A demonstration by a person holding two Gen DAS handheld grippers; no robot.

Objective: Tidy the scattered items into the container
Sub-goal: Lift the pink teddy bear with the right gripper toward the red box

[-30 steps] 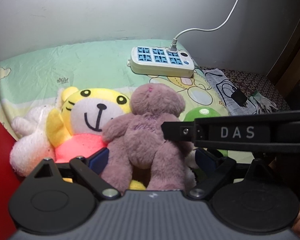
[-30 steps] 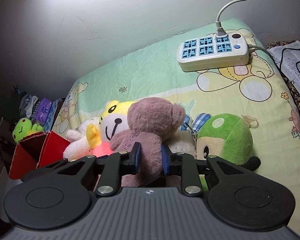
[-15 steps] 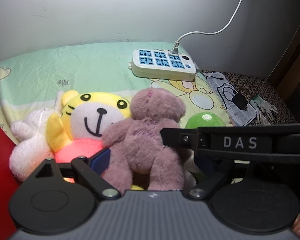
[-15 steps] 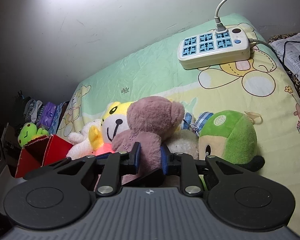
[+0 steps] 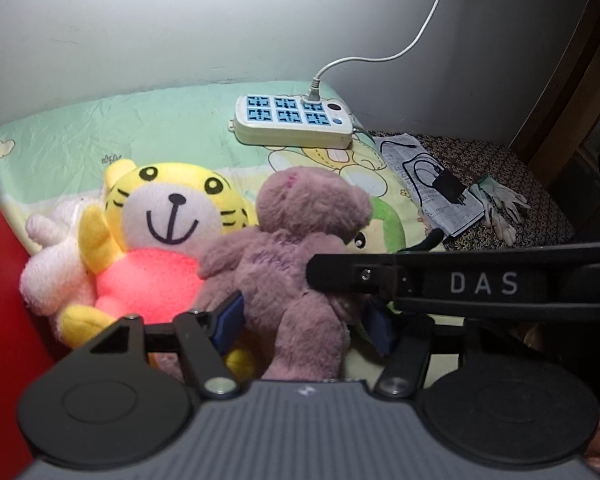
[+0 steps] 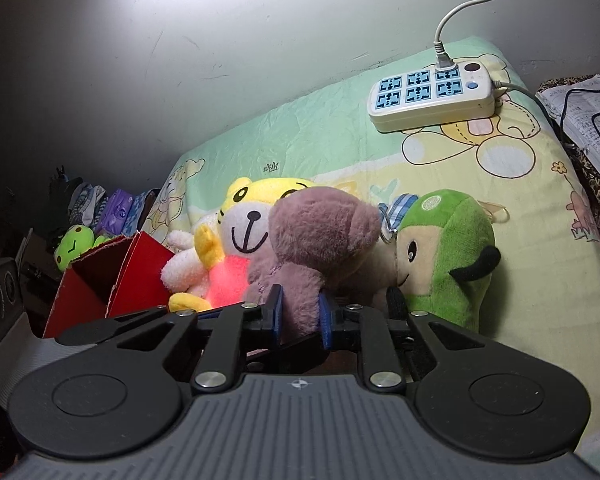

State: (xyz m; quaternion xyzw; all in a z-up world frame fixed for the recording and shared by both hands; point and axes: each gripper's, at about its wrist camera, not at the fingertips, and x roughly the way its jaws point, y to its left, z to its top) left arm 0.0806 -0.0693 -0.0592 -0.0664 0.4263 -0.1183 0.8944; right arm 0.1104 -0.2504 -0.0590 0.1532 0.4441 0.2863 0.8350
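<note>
A purple plush bear [image 5: 296, 264] leans on a yellow tiger toy [image 5: 172, 216] and a white plush [image 5: 56, 264] on the bed. My left gripper [image 5: 306, 324] is closing, its blue pads against the sides of the bear's lower body. My right gripper [image 6: 300, 316] is shut on one of the bear's limbs. In the left wrist view its black finger marked DAS [image 5: 480, 284] crosses from the right, with the tip on the bear. A green plush [image 6: 444, 256] lies just right of the bear. The red box [image 6: 100, 284] stands open at the left.
A white power strip [image 5: 292, 122] with its cord sits at the back of the cartoon-print sheet [image 6: 320, 132] by the wall. Papers, a black cable [image 5: 432, 172] and white gloves [image 5: 500, 208] lie at the right. A green frog toy [image 6: 74, 246] and packets are beyond the box.
The left gripper's jaws have narrowed from wide open onto the purple bear's body. Both views have shifted slightly, and the green plush's face now shows behind the bear.
</note>
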